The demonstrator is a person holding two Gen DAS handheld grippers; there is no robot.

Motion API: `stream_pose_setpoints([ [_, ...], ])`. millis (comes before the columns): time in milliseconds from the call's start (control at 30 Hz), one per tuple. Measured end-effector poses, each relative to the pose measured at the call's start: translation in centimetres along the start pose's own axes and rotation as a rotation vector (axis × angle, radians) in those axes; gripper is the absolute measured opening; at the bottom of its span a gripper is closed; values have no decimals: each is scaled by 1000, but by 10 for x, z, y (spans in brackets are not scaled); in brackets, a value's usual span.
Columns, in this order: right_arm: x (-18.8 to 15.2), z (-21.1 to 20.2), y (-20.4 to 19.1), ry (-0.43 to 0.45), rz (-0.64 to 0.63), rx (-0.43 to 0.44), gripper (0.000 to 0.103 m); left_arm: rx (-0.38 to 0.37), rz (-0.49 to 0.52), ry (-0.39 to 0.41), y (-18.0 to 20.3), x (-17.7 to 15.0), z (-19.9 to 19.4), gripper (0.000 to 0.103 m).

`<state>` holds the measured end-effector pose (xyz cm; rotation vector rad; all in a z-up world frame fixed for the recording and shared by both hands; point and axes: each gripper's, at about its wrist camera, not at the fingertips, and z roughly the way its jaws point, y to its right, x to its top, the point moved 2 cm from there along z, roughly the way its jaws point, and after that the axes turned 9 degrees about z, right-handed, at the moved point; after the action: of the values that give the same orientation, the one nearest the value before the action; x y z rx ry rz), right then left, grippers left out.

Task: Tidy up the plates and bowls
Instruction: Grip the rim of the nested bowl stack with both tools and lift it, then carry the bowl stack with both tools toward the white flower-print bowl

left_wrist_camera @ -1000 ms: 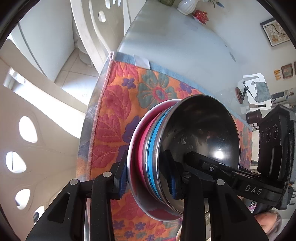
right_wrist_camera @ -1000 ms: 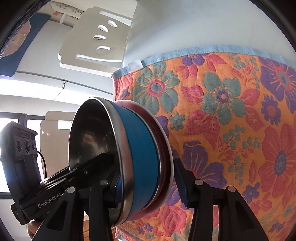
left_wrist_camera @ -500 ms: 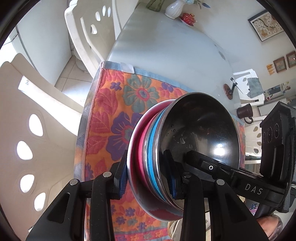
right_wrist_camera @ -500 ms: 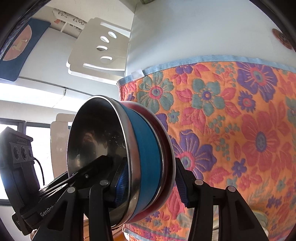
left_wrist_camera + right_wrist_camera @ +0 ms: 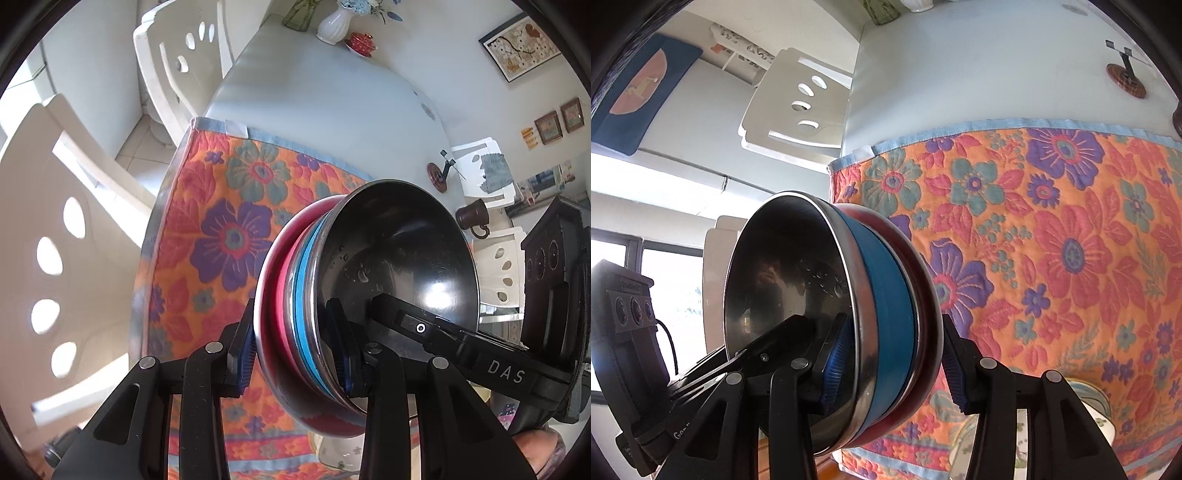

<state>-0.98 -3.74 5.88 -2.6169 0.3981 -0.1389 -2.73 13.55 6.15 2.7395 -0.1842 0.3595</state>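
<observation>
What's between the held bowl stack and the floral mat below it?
Nothing visible. Both grippers, left and right, clamp the nested steel, blue and red bowl stack above open orange floral mat. White patterned dishes sit only at the near edge.

The left gripper (image 5: 293, 352) is matte black plastic, each of its 2 fingers built of angular linkage bars pinned with round silver screws and tipped with a ribbed blue pad (image 5: 244, 360). The right gripper (image 5: 892, 363) has the same black bars, silver screws and blue ribbed pads. Its body reads "DAS" in pale letters beside a small white ring mark, and bare skin shows under it.
</observation>
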Motion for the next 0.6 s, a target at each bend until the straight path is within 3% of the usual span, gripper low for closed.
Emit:
stream_pose_setpoints([
  [300,-15,-31,27,-9,-55,13,46,17,-35,32,43,-27,-8,32],
  [600,-43,-52,79,-44,-86,-4,46,10,-94,22,84,-71,9,31],
])
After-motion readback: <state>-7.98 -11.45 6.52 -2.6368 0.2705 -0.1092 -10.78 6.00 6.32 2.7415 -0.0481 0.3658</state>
